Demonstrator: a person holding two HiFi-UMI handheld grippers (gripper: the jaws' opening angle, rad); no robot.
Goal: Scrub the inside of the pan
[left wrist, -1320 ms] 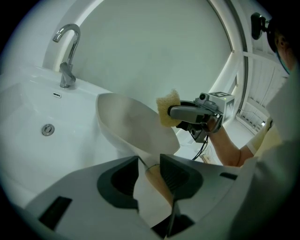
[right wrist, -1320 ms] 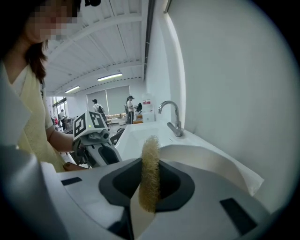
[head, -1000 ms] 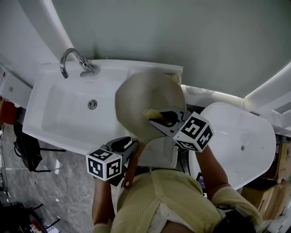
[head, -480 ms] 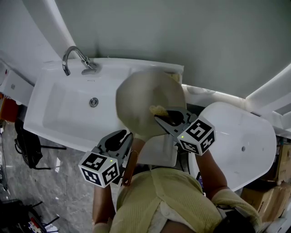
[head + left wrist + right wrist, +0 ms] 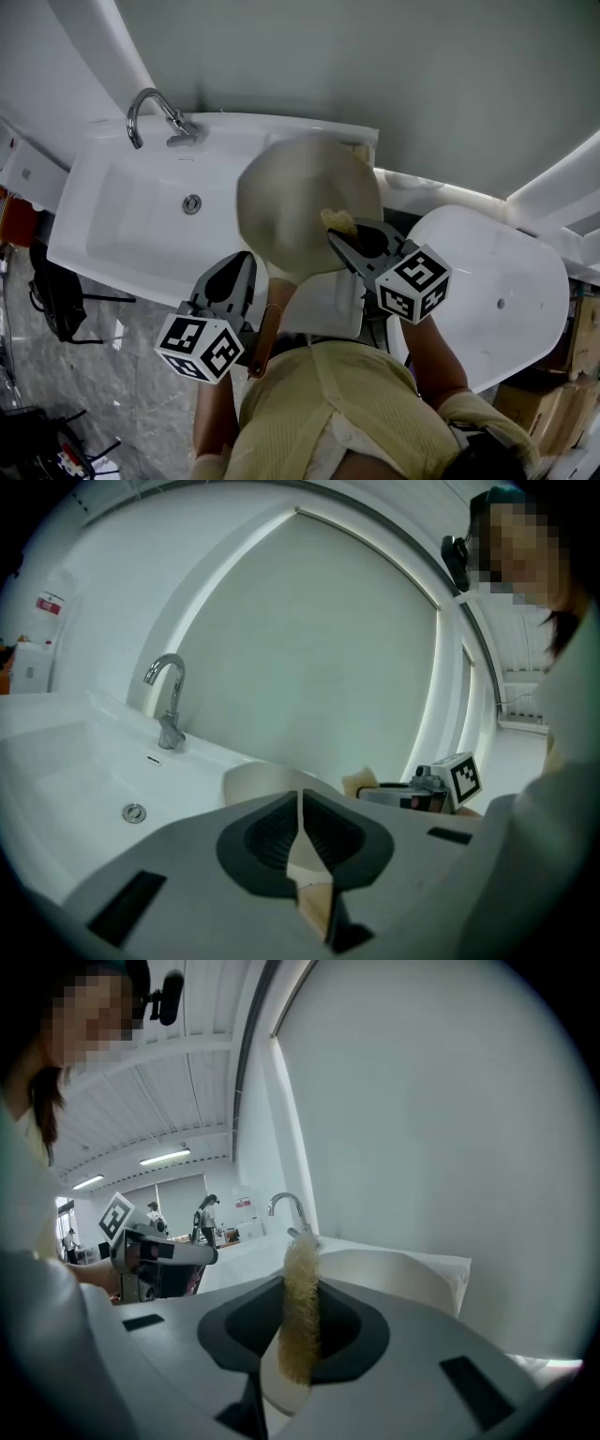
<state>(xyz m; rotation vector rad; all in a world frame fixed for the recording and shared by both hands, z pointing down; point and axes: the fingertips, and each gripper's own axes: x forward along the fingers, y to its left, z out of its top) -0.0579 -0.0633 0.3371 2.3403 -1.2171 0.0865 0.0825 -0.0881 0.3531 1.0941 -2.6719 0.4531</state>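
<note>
Pan [image 5: 291,202], beige and round, sits tilted at the centre of the head view, its inside turned toward the camera. It covers the right end of the white sink [image 5: 112,244]. The chrome faucet [image 5: 150,117] and the drain [image 5: 191,203] stay clear at upper left.

The pan's wooden handle [image 5: 265,337] runs down toward the person's yellow shirt [image 5: 328,412], which hides its end. Just left of it is the left gripper [image 5: 242,261]. Its jaws have just been closing and now stand almost together, with only a hairline slit and nothing thick between them. In the left gripper view the handle shows directly under the jaws, but I cannot tell whether they touch it.

The right gripper [image 5: 336,240] overlaps the pan's lower right. It is clamped on a fibrous yellow scrub pad [image 5: 337,221] that lies against the pan's inside. A white square piece [image 5: 328,309] lies below the pan, and a white oval tub [image 5: 525,272] fills the right of the frame.
</note>
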